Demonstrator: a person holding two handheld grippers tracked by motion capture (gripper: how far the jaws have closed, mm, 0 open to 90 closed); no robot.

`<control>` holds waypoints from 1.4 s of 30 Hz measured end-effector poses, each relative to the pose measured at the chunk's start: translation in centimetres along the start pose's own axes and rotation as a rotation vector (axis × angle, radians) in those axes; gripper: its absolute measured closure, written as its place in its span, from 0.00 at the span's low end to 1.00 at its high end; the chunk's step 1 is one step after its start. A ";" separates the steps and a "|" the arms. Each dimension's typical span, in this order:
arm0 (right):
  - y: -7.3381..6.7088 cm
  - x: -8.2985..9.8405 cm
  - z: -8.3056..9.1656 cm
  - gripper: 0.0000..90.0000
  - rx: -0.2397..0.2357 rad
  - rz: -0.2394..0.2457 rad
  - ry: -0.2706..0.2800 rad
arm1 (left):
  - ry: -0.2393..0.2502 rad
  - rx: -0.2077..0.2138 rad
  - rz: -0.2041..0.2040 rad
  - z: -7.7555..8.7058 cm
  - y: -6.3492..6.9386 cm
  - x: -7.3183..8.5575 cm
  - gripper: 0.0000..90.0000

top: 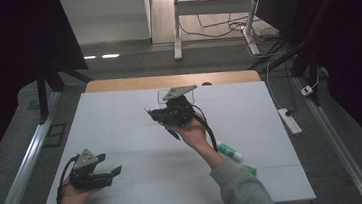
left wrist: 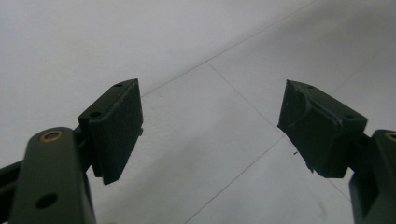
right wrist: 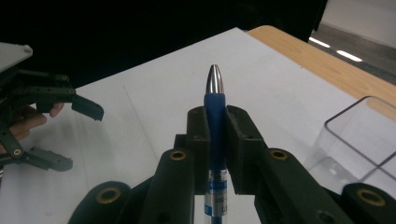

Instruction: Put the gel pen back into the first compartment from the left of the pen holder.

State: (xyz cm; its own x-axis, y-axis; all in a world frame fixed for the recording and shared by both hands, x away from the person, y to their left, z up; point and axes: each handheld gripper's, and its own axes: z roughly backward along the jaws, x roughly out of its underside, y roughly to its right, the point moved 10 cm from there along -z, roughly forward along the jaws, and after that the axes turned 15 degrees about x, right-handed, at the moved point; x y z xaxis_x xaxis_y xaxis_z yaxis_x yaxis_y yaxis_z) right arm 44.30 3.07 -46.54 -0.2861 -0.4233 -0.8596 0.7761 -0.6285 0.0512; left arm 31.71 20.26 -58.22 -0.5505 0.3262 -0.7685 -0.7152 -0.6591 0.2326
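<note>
My right gripper (top: 151,114) hovers above the middle of the white table (top: 110,119), shut on a blue pen (top: 173,133). In the right gripper view the pen (right wrist: 215,93) stands upright between the pads of my right gripper (right wrist: 215,122), silver tip upward, with its clear barrel running down between the jaws. My left gripper (top: 110,164) rests near the front left corner of the table, jaws wide apart. In the left gripper view, my left gripper (left wrist: 212,116) has nothing but bare white surface between its jaws. The left gripper (right wrist: 51,135) also appears open at the left of the right gripper view.
A clear plastic box (top: 184,94) stands at the back of the table behind my right gripper, seen as a clear box (right wrist: 362,135) at the right of the right gripper view. A white and green tube (top: 231,152) lies by the right forearm. A wooden strip (top: 117,84) runs along the far edge.
</note>
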 end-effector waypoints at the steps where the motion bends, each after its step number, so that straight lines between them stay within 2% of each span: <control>1: 0.1 -0.2 0.1 0.89 0.002 -0.005 0.006 | 0.000 0.000 0.000 0.0 0.0 0.0 0.24; 9: 1.2 -1.4 0.3 0.89 0.024 -0.028 0.037 | 0.003 0.001 0.001 0.0 0.0 0.0 0.24; 17: 2.6 -2.1 -0.5 0.89 0.035 -0.075 0.051 | -0.001 0.001 -0.001 0.0 0.0 0.1 0.24; 25: 3.9 -2.7 -1.1 0.89 0.063 -0.101 0.071 | -0.003 0.002 -0.002 -0.1 -0.1 0.1 0.24; 42: 5.5 -3.9 -1.8 0.89 0.105 -0.112 0.101 | -0.001 0.006 -0.002 0.0 0.0 0.1 0.24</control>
State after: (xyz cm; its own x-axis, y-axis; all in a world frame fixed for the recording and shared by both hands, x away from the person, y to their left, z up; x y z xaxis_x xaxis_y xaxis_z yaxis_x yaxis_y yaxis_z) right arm 50.64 2.44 -43.83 -0.3056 -0.2821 -0.9094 0.6781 -0.7350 0.0001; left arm 31.69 20.32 -58.32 -0.5500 0.3282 -0.7680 -0.7184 -0.6548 0.2347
